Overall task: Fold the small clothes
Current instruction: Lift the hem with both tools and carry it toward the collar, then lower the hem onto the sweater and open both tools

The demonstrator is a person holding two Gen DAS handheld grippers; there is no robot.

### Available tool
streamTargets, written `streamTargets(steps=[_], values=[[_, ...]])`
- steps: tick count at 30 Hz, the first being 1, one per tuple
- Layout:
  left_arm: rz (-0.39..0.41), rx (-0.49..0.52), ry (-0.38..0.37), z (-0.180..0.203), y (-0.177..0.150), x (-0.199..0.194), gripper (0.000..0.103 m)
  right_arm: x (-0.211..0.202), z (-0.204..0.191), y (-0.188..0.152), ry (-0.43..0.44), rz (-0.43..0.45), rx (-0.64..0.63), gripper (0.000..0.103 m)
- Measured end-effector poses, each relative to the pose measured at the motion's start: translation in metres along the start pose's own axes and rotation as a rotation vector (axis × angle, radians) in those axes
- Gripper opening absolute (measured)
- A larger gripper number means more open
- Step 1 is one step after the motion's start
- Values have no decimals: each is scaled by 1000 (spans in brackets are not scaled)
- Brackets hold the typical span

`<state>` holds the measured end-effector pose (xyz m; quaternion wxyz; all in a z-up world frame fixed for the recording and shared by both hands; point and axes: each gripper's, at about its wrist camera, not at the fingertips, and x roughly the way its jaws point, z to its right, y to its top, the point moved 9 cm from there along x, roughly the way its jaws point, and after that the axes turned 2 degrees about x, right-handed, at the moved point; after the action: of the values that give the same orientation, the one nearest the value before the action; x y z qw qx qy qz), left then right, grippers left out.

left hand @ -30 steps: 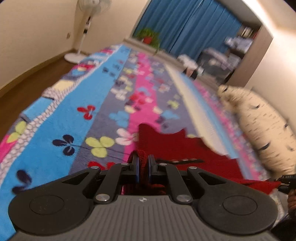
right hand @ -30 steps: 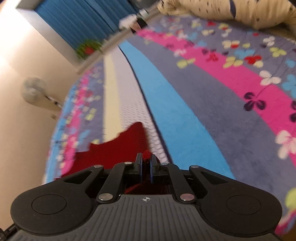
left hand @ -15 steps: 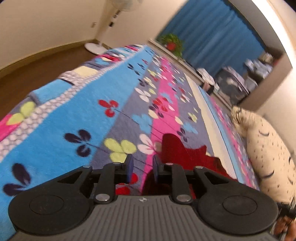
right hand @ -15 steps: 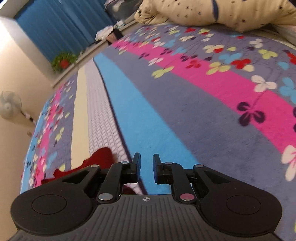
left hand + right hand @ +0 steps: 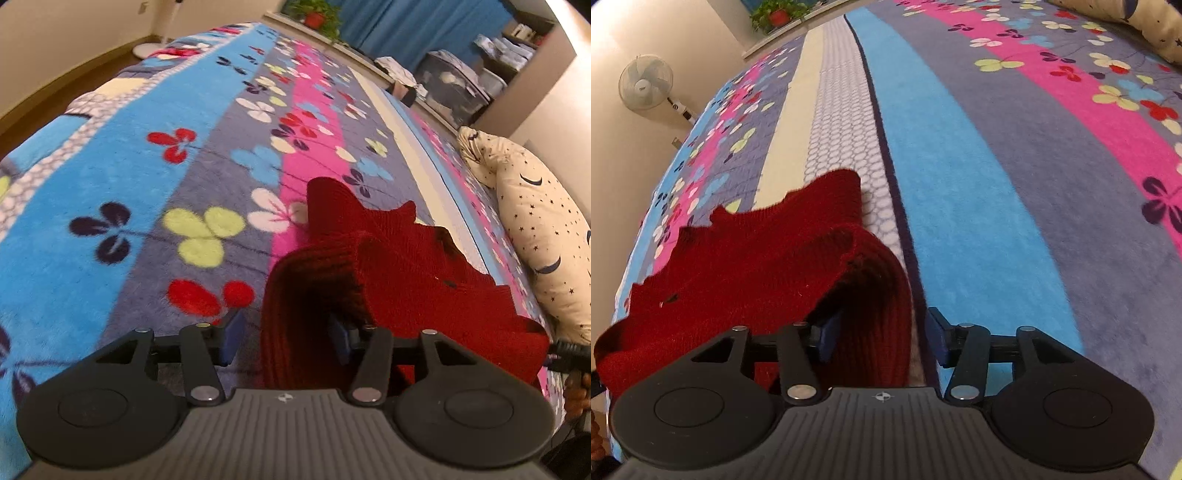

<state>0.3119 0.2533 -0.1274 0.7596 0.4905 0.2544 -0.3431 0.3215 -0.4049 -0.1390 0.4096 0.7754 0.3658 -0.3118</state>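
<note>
Both our grippers, left (image 5: 286, 341) and right (image 5: 882, 338), have just opened; jaws apart, dark red knitted garment (image 5: 406, 273) seemingly loose between them on the flowered fleece bedspread (image 5: 122, 192).

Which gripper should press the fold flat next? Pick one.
Left, probably. The left gripper stands open over the red sweater, whose folded edge fills more of its gap; the right gripper has more bare blanket there.
</note>
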Motion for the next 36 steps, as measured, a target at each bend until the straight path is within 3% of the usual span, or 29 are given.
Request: streamTargets(steps=[8, 11, 13, 15, 20, 23, 28, 36], values=[[44, 17, -28, 9, 15, 12, 55, 13, -7, 16, 32, 37, 32, 53], [47, 28, -19, 11, 16, 14, 49, 14, -9, 17, 22, 42, 29, 51], [42, 36, -14, 10, 15, 14, 29, 13, -12, 18, 28, 50, 16, 31], [33, 49, 12, 7, 15, 17, 15, 13, -12, 19, 14, 59, 11, 20], [65, 73, 20, 7, 18, 11, 11, 6, -14, 21, -3, 93, -1, 13], [104, 92, 14, 11, 22, 4, 9, -8, -18, 29, 21, 159, 9, 12], [256, 89, -9, 17, 45, -17, 7, -40, -36, 49, 106, 336, -13, 12], [458, 125, 49, 26, 78, -27, 7, -66, -69, 85, 152, 615, -124, 12]])
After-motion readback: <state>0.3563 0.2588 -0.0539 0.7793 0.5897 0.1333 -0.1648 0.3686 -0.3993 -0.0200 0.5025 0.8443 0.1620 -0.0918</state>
